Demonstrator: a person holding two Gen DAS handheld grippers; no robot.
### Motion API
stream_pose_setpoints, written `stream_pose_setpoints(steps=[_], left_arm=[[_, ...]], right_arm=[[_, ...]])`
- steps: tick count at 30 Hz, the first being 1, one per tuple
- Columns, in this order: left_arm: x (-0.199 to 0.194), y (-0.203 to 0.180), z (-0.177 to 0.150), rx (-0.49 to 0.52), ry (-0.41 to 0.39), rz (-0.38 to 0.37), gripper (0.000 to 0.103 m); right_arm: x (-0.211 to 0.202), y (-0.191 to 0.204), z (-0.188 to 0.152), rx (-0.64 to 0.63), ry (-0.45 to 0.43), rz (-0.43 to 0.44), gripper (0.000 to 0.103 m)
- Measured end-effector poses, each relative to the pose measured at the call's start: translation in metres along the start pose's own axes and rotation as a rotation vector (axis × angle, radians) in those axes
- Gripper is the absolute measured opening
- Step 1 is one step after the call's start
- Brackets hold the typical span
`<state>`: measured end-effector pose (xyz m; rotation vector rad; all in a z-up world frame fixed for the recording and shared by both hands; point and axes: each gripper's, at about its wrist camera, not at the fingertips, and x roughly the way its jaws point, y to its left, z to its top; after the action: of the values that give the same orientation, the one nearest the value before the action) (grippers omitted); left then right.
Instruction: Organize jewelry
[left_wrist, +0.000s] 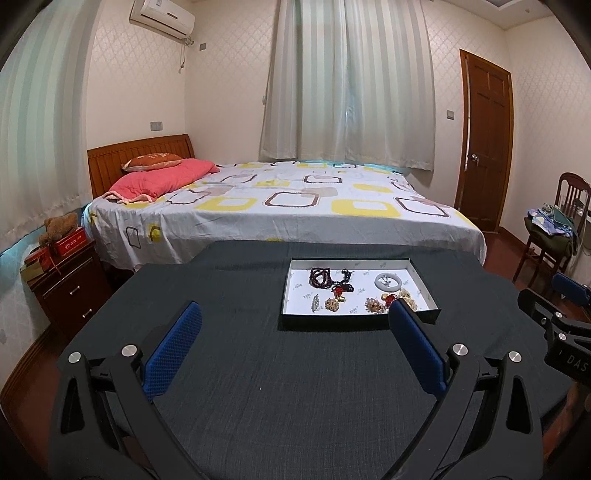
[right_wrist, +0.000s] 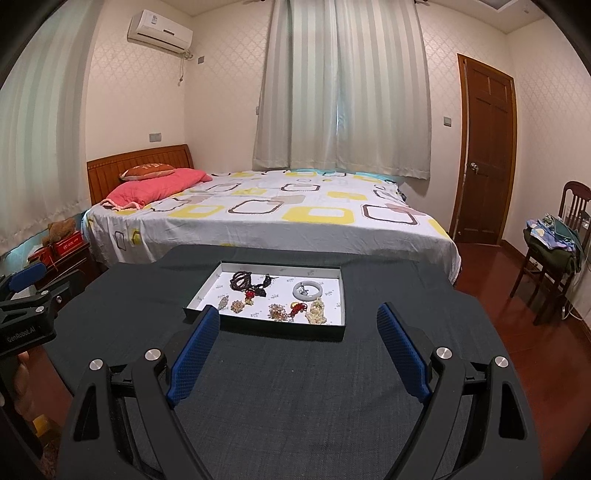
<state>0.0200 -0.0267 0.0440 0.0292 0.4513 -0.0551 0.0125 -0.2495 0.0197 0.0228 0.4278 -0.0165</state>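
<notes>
A wide bed (left_wrist: 280, 206) under a white sheet printed with yellow and brown rounded squares fills the middle of the room, its orange-brown wooden headboard (left_wrist: 140, 155) against the left wall. Pale striped curtains (left_wrist: 347, 81) hang behind it, and a brown panelled wooden door (left_wrist: 485, 140) stands at the right. A folded pink quilt (left_wrist: 159, 181) lies at the head of the bed.

In front of the bed sits a table covered in dark grey woven cloth (left_wrist: 295, 387). On it, toward the far edge, rests a shallow rectangular box tray with dark walls and a white printed lining (right_wrist: 334, 328). The jewellery all lies inside this tray: a coil of dark red-brown beads (right_wrist: 240, 280) at the back left, a pale green-white bangle (right_wrist: 307, 291) at the back right, and along the near side a cluster of cream pearl-like beads (right_wrist: 317, 314), a small red ornament (right_wrist: 297, 308) and several little gold-toned pieces too small to make out.

The left gripper (left_wrist: 295, 325), black-framed with blue textured pads, hangs over the cloth short of the tray, its jaws spread wide with nothing between them. The right gripper (right_wrist: 299, 325) is posed alike, jaws wide apart and empty, the tray's near edge just beyond its tips.
</notes>
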Motion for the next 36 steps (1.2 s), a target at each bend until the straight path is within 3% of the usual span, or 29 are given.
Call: stream_pose_setpoints(steps=[36], left_arm=[[0.0039, 0.0028, -0.0072, 0.003, 0.012, 0.007, 0.099]], right_arm=[[0.0019, 0.0055, -0.0014, -0.004, 0.006, 0.004, 0.084]])
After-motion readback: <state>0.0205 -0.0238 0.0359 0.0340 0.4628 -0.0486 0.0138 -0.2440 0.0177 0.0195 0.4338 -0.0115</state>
